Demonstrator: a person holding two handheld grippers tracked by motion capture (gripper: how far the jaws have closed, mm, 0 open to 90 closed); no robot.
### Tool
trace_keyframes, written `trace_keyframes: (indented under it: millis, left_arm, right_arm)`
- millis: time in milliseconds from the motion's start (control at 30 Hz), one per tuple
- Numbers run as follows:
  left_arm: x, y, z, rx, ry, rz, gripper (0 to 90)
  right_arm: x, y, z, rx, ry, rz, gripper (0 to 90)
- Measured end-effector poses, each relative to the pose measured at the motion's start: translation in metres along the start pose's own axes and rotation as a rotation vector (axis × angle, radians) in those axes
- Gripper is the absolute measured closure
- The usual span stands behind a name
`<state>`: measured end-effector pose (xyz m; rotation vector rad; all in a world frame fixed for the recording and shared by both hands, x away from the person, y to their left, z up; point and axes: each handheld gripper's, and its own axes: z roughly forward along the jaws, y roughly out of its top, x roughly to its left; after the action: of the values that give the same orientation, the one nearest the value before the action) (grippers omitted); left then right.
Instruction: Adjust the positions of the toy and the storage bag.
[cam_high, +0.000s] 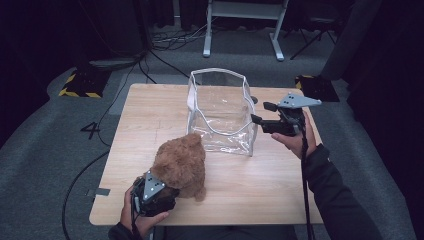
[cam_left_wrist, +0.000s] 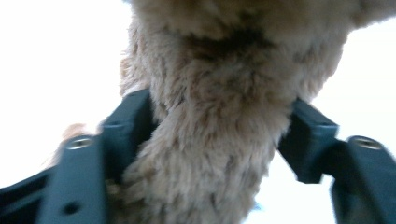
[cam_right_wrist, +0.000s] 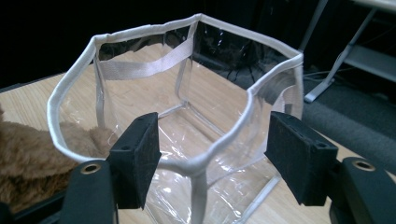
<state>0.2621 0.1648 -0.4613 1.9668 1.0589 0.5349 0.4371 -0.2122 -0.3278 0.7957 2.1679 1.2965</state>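
Observation:
A brown plush toy (cam_high: 180, 162) sits on the wooden table (cam_high: 250, 190) near its front left. My left gripper (cam_high: 170, 192) is at the toy's near side. In the left gripper view a furry part of the toy (cam_left_wrist: 219, 84) fills the gap between the jaws of the left gripper (cam_left_wrist: 219, 128), which stand wide, fur brushing both. A clear plastic bag (cam_high: 220, 110) with white trim stands open-topped at the table's middle. My right gripper (cam_high: 261, 113) hovers at its right side, open; the bag's near corner rim (cam_right_wrist: 210, 156) lies between the jaws of the right gripper (cam_right_wrist: 215, 140), untouched.
The bag is empty inside. The toy's fur (cam_right_wrist: 28, 154) shows at the left of the right gripper view, beside the bag. Beyond the table are grey carpet, floor cables (cam_high: 80, 175) and a white table frame (cam_high: 245, 30).

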Motion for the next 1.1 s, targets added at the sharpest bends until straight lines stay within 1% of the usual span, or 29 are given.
trace_keyframes:
  millis: [33, 67, 100, 133, 167, 200, 233, 267, 333, 367, 400, 433, 467, 500, 533, 567, 700, 767, 800, 833, 867, 900, 933, 967, 1000, 1033, 1067, 1100]
  left_arm:
    - [-0.002, 0.002, 0.000, -0.007, -0.009, -0.010, 24.2]
    - [-0.005, 0.003, 0.001, -0.010, -0.008, -0.014, 21.3]
    - [-0.007, 0.005, 0.001, -0.021, -0.007, -0.014, 19.2]
    - [-0.010, 0.007, 0.001, -0.035, -0.017, -0.019, 17.7]
    - [-0.013, 0.010, 0.002, -0.044, -0.023, -0.020, 16.1]
    - [-0.013, 0.010, 0.002, -0.044, -0.023, -0.020, 15.4]
    - [-0.020, 0.016, 0.004, -0.055, 0.003, -0.003, 15.2]
    - [-0.023, 0.019, 0.006, -0.051, 0.012, 0.011, 15.2]
    - [-0.025, 0.022, 0.008, -0.054, 0.011, 0.010, 13.9]
    - [-0.027, 0.026, 0.012, -0.056, 0.009, 0.010, 12.4]
    - [-0.029, 0.028, 0.015, -0.053, 0.014, 0.024, 12.9]
    - [-0.034, 0.031, 0.023, -0.044, 0.036, 0.069, 15.7]
    - [-0.034, 0.031, 0.023, -0.044, 0.036, 0.069, 18.8]
    - [-0.035, 0.034, 0.029, -0.040, 0.061, 0.102, 24.0]
    - [-0.035, 0.036, 0.031, -0.038, 0.067, 0.110, 28.6]
    - [-0.034, 0.038, 0.033, -0.031, 0.072, 0.124, 33.9]
    - [-0.028, 0.041, 0.041, -0.032, 0.100, 0.168, 47.8]
    - [-0.023, 0.041, 0.042, -0.043, 0.095, 0.155, 53.1]
    - [-0.023, 0.041, 0.042, -0.043, 0.095, 0.155, 55.4]
    - [-0.019, 0.041, 0.039, -0.045, 0.096, 0.153, 57.1]
    - [-0.019, 0.041, 0.039, -0.045, 0.096, 0.153, 58.4]
    - [-0.013, 0.037, 0.034, -0.048, 0.090, 0.137, 59.2]
    - [-0.013, 0.037, 0.034, -0.048, 0.090, 0.137, 59.7]
    - [-0.005, 0.033, 0.030, -0.048, 0.095, 0.116, 59.9]
    - [-0.005, 0.033, 0.030, -0.048, 0.095, 0.116, 60.0]
    - [0.003, 0.028, 0.024, -0.053, 0.097, 0.081, 60.2]
    - [0.008, 0.025, 0.021, -0.057, 0.099, 0.062, 60.3]
    - [0.008, 0.025, 0.021, -0.057, 0.099, 0.062, 60.4]
  right_arm:
    - [0.001, 0.001, 0.003, 0.008, 0.003, 0.003, 35.2]
    - [0.002, 0.002, 0.007, 0.019, -0.001, 0.000, 35.8]
    - [0.002, 0.003, 0.011, 0.037, -0.017, 0.005, 37.3]
    - [0.003, 0.004, 0.016, 0.051, -0.033, 0.007, 38.2]
    - [0.003, 0.004, 0.020, 0.066, -0.040, 0.010, 38.3]
    - [0.003, 0.004, 0.020, 0.066, -0.040, 0.010, 38.3]
    - [0.004, 0.004, 0.028, 0.098, -0.053, 0.018, 40.7]
    - [0.005, 0.004, 0.032, 0.108, -0.053, 0.023, 41.5]
    - [0.005, 0.005, 0.037, 0.123, -0.053, 0.034, 44.4]
    - [0.006, 0.006, 0.040, 0.133, -0.052, 0.035, 47.2]
    - [0.007, 0.007, 0.042, 0.139, -0.055, 0.033, 50.6]
    - [0.009, 0.007, 0.045, 0.155, -0.062, 0.030, 55.3]
    - [0.009, 0.007, 0.045, 0.155, -0.062, 0.030, 55.3]
    - [0.011, 0.008, 0.049, 0.183, -0.079, 0.024, 63.5]
    - [0.011, 0.008, 0.050, 0.183, -0.093, 0.030, 69.4]
    - [0.010, 0.008, 0.050, 0.188, -0.116, 0.025, 72.3]
    - [0.008, 0.008, 0.049, 0.216, -0.175, -0.002, 82.6]
    - [0.005, 0.007, 0.048, 0.215, -0.190, 0.006, 85.7]
    - [0.005, 0.007, 0.048, 0.215, -0.190, 0.006, 85.7]
    - [0.002, 0.006, 0.046, 0.216, -0.204, 0.007, 87.3]
    - [0.001, 0.005, 0.045, 0.217, -0.210, 0.007, 87.6]
    - [0.000, 0.004, 0.044, 0.216, -0.212, 0.014, 87.7]
    - [0.000, 0.004, 0.044, 0.216, -0.212, 0.014, 87.7]
    - [-0.004, 0.003, 0.041, 0.214, -0.213, 0.030, 87.8]
    - [-0.004, 0.003, 0.041, 0.214, -0.213, 0.030, 87.8]
    - [-0.006, 0.001, 0.037, 0.212, -0.220, 0.031, 87.9]
    - [-0.007, 0.000, 0.035, 0.211, -0.221, 0.033, 88.0]
    - [-0.007, 0.000, 0.035, 0.211, -0.221, 0.033, 88.0]
